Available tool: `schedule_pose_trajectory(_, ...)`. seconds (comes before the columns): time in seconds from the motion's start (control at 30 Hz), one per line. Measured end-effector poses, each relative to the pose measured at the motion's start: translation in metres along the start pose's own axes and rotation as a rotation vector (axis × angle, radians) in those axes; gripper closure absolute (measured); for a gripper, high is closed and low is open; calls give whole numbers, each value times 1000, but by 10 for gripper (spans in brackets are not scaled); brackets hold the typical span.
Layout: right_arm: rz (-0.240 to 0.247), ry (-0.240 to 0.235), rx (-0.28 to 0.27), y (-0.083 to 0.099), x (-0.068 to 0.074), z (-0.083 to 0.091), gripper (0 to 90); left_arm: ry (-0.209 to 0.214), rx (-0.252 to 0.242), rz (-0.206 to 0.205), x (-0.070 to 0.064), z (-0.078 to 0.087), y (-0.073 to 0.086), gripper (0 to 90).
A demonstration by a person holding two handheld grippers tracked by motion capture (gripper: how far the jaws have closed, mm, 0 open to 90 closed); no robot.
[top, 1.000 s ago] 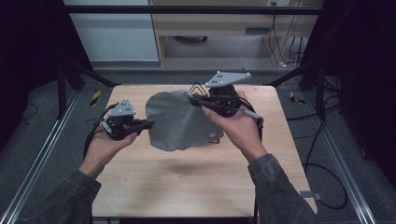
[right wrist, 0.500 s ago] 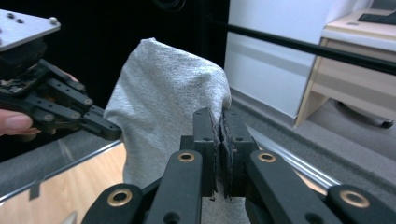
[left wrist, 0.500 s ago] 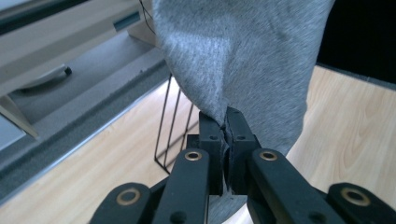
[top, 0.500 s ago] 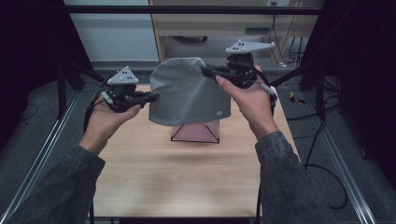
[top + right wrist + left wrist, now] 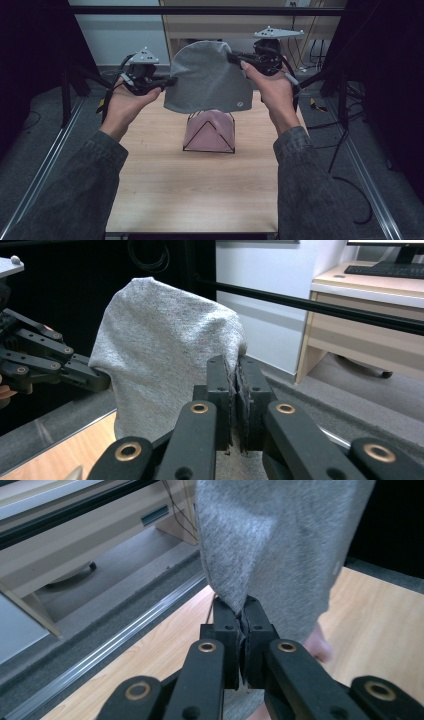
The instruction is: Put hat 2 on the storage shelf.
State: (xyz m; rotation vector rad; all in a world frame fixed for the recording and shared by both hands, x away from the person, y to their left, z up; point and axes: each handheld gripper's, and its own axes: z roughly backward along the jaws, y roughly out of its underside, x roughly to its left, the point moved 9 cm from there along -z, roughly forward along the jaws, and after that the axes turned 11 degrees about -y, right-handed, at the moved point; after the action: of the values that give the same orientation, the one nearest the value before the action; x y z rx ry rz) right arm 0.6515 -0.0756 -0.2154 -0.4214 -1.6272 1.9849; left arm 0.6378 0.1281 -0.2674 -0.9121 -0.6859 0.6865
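1. My left gripper (image 5: 167, 81) and right gripper (image 5: 234, 57) each clench an edge of the grey beanie (image 5: 207, 77).
2. It hangs between them, directly above the pink wire stand (image 5: 209, 131).

A: The grey knit cloth beanie (image 5: 207, 75) is looking soft & matt, w/ a fine heathered weave; a small round badge is showing near its hem.

B: The black matt plastic left gripper (image 5: 242, 622) is showing brass-coloured rivets; its inner pads are looking rough. Same finish on the black matt plastic right gripper (image 5: 234, 385).

A: The pale wooden tabletop (image 5: 195, 185) is looking smooth, w/ a faint sheen & light grain.

B: The thin black wire pyramid stand (image 5: 209, 132) is reading as metal, w/ a dull pink form inside. The person's sleeves are looking like grey matt cloth.
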Motion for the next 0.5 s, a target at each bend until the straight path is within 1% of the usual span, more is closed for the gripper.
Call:
schedule_pose_trajectory(0.1,-3,13,-14,0,-9,-4,862,-10,-6,19,6,-10,-2,875)
schedule_pose_trajectory(0.2,-17,15,-37,-2,-16,-7,862,-21,-24,31,12,-16,-6,875)
schedule_pose_trajectory(0.23,-14,17,-41,-3,-18,-7,862,-24,-32,34,13,-17,-7,875)
schedule_pose_trajectory(0.27,-17,22,-49,-6,-22,-9,862,-26,-37,42,14,-19,-8,875)
schedule_pose_trajectory(0.37,-21,26,-50,-6,-27,-12,862,-34,-36,41,16,-25,-8,875)
schedule_pose_trajectory(0.4,-24,28,-50,-5,-28,-14,862,-38,-36,46,16,-28,-7,875)
schedule_pose_trajectory(0.43,-25,29,-47,-3,-29,-15,862,-49,-31,39,17,-31,-6,875)
schedule_pose_trajectory(0.5,-20,32,-41,1,-31,-18,862,-54,-27,43,17,-37,-4,875)
